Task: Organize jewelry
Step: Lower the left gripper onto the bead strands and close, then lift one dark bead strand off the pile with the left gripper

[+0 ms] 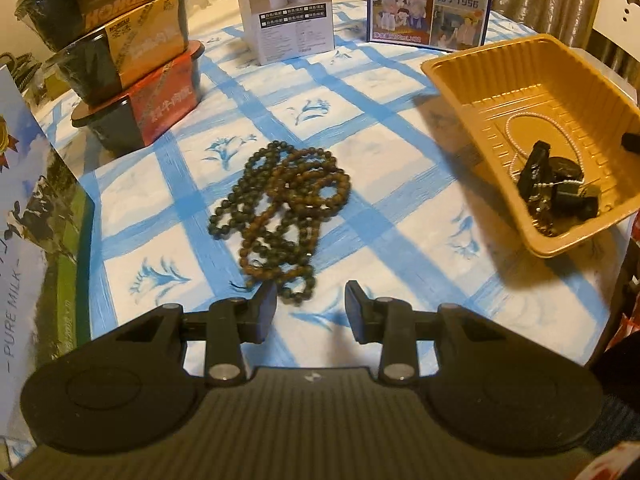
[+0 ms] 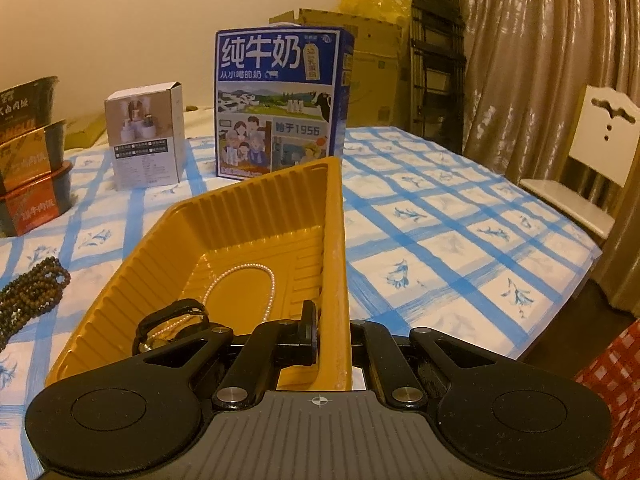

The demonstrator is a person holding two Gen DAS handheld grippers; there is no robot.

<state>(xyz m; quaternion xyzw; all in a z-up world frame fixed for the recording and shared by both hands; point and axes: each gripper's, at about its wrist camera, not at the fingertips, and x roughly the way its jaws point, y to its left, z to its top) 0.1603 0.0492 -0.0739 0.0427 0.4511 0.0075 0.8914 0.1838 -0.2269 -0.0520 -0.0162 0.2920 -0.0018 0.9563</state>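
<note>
A pile of brown and dark green bead strands (image 1: 282,212) lies on the blue-checked tablecloth; its edge shows at the left of the right wrist view (image 2: 32,292). My left gripper (image 1: 311,306) is open and empty, hovering just short of the pile's near end. A yellow plastic tray (image 1: 472,80) stands to the right and holds a pearl necklace (image 1: 516,148) and dark jewelry pieces. My right gripper (image 2: 334,336) is shut on the tray's right wall (image 2: 340,264), one finger inside, one outside. The pearl necklace (image 2: 240,276) and a black bracelet (image 2: 172,320) lie in the tray.
Stacked instant-meal bowls (image 1: 132,60) stand at the back left, a small white box (image 1: 288,12) and a blue milk carton (image 2: 280,104) at the back. A milk box (image 1: 28,220) sits close on the left. A white chair (image 2: 592,168) stands past the table's right edge.
</note>
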